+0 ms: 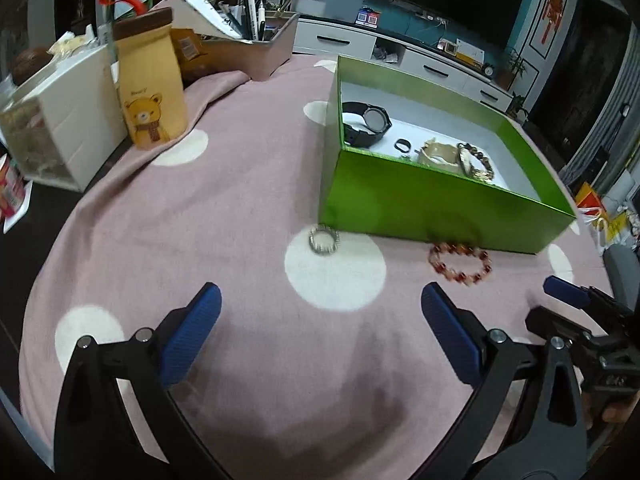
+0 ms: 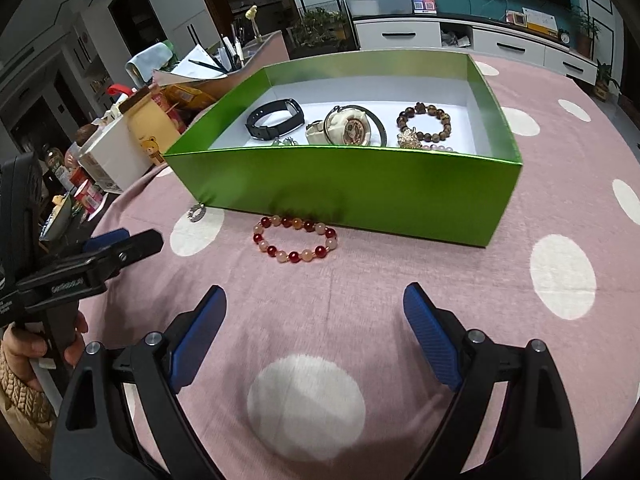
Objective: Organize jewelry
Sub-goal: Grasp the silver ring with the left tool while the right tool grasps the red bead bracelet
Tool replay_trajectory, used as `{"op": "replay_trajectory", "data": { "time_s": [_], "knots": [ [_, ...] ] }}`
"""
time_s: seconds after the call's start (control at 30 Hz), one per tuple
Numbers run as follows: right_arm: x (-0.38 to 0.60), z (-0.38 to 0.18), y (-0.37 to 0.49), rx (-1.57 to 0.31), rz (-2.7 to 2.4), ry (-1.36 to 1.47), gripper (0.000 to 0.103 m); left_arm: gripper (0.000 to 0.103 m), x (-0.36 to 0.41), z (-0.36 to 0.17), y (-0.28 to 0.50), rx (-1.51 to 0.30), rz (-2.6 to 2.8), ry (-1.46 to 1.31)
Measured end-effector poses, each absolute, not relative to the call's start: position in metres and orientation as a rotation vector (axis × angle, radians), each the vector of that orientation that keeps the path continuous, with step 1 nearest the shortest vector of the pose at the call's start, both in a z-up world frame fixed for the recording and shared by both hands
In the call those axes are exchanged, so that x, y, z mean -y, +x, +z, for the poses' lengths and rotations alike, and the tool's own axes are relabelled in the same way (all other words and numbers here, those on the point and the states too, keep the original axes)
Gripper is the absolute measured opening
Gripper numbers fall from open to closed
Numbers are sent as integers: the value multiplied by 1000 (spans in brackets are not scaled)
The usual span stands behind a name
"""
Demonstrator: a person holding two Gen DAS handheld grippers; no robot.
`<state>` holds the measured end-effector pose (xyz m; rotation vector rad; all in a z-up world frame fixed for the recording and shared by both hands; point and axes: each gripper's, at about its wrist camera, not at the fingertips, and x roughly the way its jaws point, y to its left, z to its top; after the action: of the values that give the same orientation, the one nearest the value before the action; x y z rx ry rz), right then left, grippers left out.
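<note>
Two grippers hang over a round table under a pink cloth [image 2: 400, 264] with white dots. The left gripper [image 1: 320, 312] stands with its blue pads wide apart and nothing between them; the right gripper [image 2: 316, 312] is spread just as wide and is equally empty. One green box [image 2: 344, 192], open on top and white inside, sits on the cloth ahead of both. Outside it lie two pieces of jewelry: one bracelet of red and pale beads [image 2: 295, 241], just in front of the box's near wall, and one small silvery ring [image 1: 323, 241] at the box's near left corner, on the edge of a white dot. Neither gripper touches either piece. Inside the box I count one black watch [image 2: 275, 119], one cream pouch with a dark hoop around it [image 2: 351, 128], one brown bead bracelet [image 2: 425, 121], one small gold ornament [image 2: 409, 139] and a short run of pale pink beads [image 2: 438, 147] half hidden by the near wall; something small and greenish below the watch is too hidden to name. Off to the left stand one yellow bear-printed bag [image 1: 153, 92], one white drawer unit [image 1: 68, 128] and one tray of pens [image 1: 260, 46].
</note>
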<state>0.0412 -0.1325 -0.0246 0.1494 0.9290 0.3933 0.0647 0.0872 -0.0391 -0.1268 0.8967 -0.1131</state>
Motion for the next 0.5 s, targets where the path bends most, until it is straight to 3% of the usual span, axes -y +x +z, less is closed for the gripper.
{"op": "replay_trajectory", "data": {
  "time_s": [0.2, 0.5],
  "knots": [
    [122, -30, 54, -934, 404, 124, 82, 81, -78, -51, 90, -917, -141, -64],
    [108, -41, 72, -949, 409, 82, 69, 67, -67, -61, 105, -916, -169, 16]
  ]
}}
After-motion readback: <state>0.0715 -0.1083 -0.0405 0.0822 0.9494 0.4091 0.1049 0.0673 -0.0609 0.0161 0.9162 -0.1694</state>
